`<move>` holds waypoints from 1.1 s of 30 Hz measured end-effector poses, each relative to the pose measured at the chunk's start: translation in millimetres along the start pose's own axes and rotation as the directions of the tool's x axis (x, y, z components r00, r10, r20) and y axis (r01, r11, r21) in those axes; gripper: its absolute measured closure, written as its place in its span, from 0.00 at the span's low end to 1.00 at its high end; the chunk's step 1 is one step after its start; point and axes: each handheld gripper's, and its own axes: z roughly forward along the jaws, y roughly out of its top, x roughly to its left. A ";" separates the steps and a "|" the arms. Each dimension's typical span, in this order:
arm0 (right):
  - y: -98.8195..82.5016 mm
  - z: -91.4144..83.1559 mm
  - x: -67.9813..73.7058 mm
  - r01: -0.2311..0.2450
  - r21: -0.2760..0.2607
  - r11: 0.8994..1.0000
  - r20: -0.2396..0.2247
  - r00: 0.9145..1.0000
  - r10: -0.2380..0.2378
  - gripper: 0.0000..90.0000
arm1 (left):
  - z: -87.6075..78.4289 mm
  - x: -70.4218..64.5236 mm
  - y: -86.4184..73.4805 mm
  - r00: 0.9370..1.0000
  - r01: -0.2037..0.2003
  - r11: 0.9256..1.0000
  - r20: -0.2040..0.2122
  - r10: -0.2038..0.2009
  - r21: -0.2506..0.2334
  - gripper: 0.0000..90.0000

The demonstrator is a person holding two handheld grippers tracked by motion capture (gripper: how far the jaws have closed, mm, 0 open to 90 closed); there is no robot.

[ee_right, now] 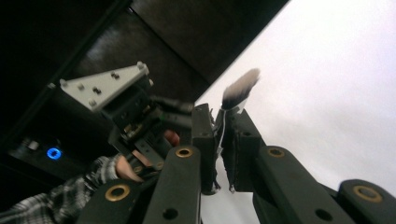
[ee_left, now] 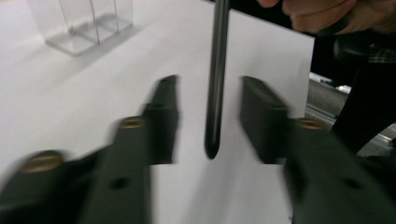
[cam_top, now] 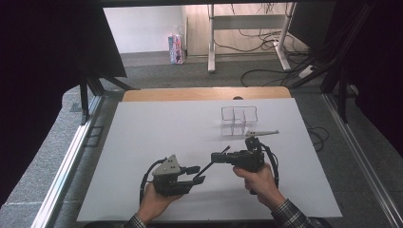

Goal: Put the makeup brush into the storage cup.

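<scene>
left gripper (ee_left: pixel 208 116) motion-blurred, brush (ee_right: pixel 239 88) handle hidden between right gripper (ee_right: pixel 219 140) pads, bristles blurred

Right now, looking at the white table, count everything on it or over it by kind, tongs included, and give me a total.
Tongs: 2, left tongs open, right tongs shut on the brush
Black-handled brush: 1
Clear divided box: 1
Pale slender tool lying beside the box: 1
Total: 5
</scene>
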 end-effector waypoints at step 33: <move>3.3 -11.2 11.4 0.210 0.094 0.973 0.198 0.954 -0.224 0.92 | -16.3 9.0 -10.4 0.993 0.054 0.989 -0.109 -0.039 0.137 0.08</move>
